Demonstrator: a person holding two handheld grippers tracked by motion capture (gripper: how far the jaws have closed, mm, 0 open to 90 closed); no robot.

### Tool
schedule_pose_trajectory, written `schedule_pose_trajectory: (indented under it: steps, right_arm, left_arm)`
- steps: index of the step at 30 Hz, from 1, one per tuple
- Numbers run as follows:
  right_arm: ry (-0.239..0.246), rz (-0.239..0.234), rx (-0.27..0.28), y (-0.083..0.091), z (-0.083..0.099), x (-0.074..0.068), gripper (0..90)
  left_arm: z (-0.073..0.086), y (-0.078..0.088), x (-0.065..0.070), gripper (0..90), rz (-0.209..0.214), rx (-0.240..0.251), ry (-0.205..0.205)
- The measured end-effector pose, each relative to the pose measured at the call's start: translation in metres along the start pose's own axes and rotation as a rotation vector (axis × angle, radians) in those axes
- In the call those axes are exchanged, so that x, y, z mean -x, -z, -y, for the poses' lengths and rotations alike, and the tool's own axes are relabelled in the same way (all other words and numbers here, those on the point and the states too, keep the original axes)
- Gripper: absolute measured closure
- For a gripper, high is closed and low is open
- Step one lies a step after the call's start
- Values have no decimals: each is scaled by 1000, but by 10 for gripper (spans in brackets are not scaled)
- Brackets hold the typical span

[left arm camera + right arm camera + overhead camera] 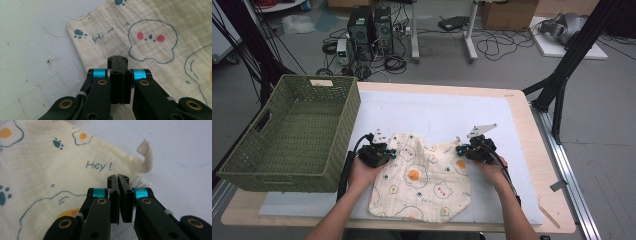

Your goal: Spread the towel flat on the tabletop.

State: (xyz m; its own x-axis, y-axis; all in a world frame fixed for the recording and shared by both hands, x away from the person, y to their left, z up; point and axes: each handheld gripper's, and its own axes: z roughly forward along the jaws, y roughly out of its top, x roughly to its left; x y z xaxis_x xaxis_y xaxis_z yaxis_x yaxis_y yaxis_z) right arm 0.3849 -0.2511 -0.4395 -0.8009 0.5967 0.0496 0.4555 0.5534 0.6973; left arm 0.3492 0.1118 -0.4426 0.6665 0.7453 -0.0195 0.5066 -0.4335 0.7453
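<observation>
A: Left hand-held gripper first. Jaws together, pads pressed flat to each other in its own view, tips over the cloth near its left edge. Can't tell if any fabric is pinched between the pads

B: Agreed. Right hand-held gripper?

A: Same: jaws together, tips at the cloth's far right corner. Its own view shows the pads meeting right at the hem, just beside the white tag. Whether the hem is caught I can't tell

B: Cloth position?

A: Lying on the white mat on the table, front middle, between the two hands. Cream fabric, mostly flat, some rumpling along the far edge. Prints: fried eggs, bear outlines, blue paw marks, "Hi~" near the left gripper's tips, "Hey!" near the right one's

B: The loop?

A: Small woven loop sticks up from the far right corner, curled over, just past the right gripper's tips

B: Hands?

A: Left hand and right hand come in from the bottom edge, one on each gripper, either side of the cloth

B: Anything else on the table?

A: Green basket at the left, hanging over the table's left edge, near the left gripper but apart from the cloth. Nothing visible inside
</observation>
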Motion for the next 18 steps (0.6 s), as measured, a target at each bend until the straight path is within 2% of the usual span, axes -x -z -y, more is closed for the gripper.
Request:
schedule_pose_trajectory:
  steps: [2,4,8,9,10,13,14,15,16,18]
  right_arm:
    - [26,14,-19,2,-5,1,893]
    - [46,70,-11,10,-13,2,894]
    - [40,229,35,32,-25,9,885]
    - [11,237,47,35,-24,11,869]
    - [-10,229,41,34,-21,14,822]
    - [-28,207,1,32,-14,15,778]
    - [-42,184,-4,31,-13,14,762]
    - [-44,161,-3,31,-12,13,744]
    - [-43,137,1,30,-13,11,734]
    - [-11,109,-1,31,-14,4,714]
  left_arm:
    - [0,0,0,894,-18,12,9]
    - [-1,3,-1,896,-41,44,27]
    - [-4,11,-3,896,-98,123,66]
    - [-4,12,-4,896,-96,125,71]
    - [-3,12,-5,895,-90,121,73]
    - [-2,10,-6,878,-80,107,73]
    - [-2,9,-6,848,-74,102,79]
    - [-2,8,-6,795,-74,93,85]
    - [-2,7,-6,783,-67,90,83]
    - [-1,7,-5,759,-61,72,58]
